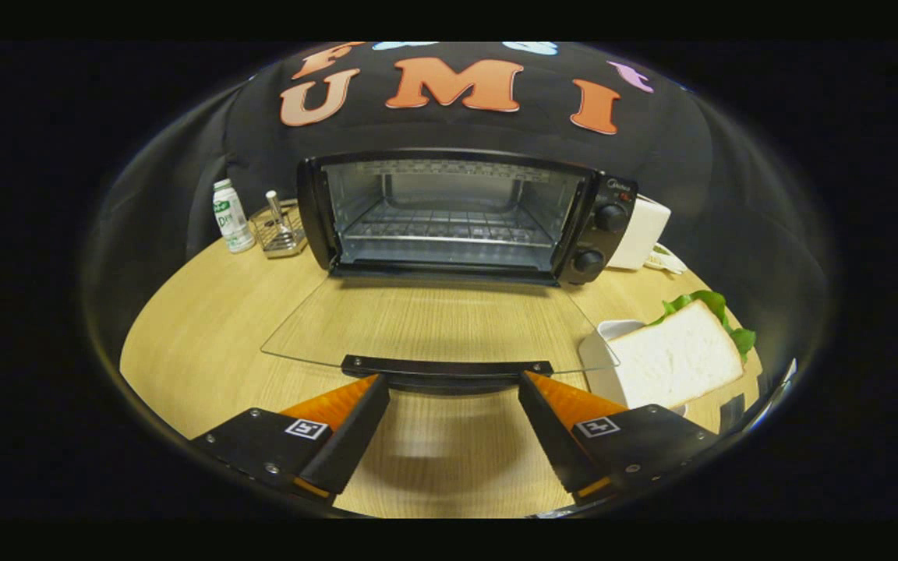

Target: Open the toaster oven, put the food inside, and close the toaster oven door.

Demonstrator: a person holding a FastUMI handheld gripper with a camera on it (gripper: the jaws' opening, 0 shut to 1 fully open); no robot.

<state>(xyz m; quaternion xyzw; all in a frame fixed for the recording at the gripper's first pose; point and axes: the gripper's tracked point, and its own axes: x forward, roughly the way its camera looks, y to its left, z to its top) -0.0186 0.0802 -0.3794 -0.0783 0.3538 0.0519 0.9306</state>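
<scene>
Pale wood grain covers the round table [207,335], and on its far side stands the toaster oven [464,218], black-framed, with its cavity exposed and a wire rack [441,226] across the middle. Its glass door [433,319] lies folded down flat toward the near side, the table showing through the pane, and the dark door handle [447,368] runs along the pane's near edge. The gripper [453,386] has its two orange-and-black fingers spread wide, holding nothing; their tips sit at the two ends of the handle, just at its near edge (whether they touch it is hard to tell). Two black knobs [601,238] sit one above the other on the oven's right panel.

To the right of the door, a sandwich [679,358] of white bread with green lettuce at its far edge rests on a white dish [603,366]. Left of the oven stand a small white bottle [232,216] and a metal wire holder [281,230]. A white box-like object [642,232] sits just right of the oven.
</scene>
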